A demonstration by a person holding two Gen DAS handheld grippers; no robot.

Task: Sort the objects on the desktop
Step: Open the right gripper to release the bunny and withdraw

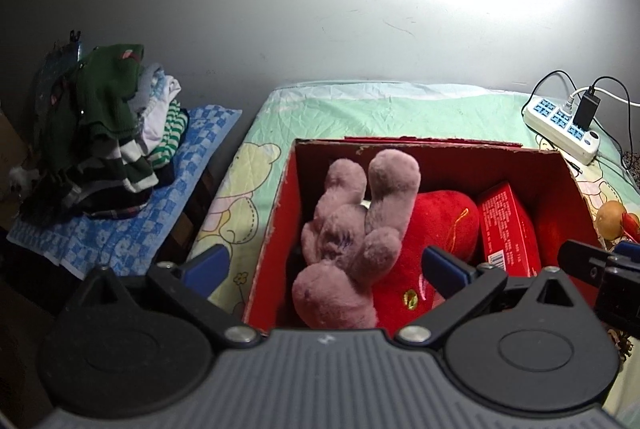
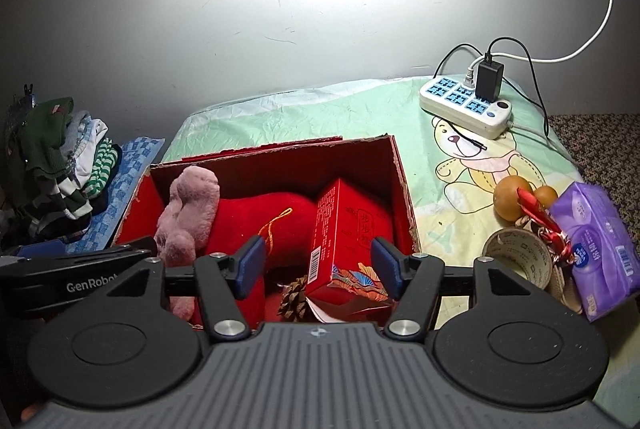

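A red cardboard box (image 1: 276, 213) (image 2: 404, 189) stands open on the cartoon-bear cloth. It holds a pink plush toy (image 1: 352, 237) (image 2: 188, 213), a red plush cushion (image 1: 436, 241) (image 2: 276, 225), a small red carton (image 1: 508, 229) (image 2: 344, 241) and a pine cone (image 2: 294, 299). My left gripper (image 1: 324, 269) is open and empty above the plush toy. My right gripper (image 2: 318, 265) is open, its pads either side of the small red carton but apart from it. Each gripper shows at the edge of the other's view.
Right of the box lie a gourd ornament with red ribbon (image 2: 514, 203), a tape roll (image 2: 520, 261) and a purple tissue pack (image 2: 600, 249). A white power strip (image 2: 466, 105) with a black charger sits at the back. A pile of clothes (image 1: 104, 133) lies far left.
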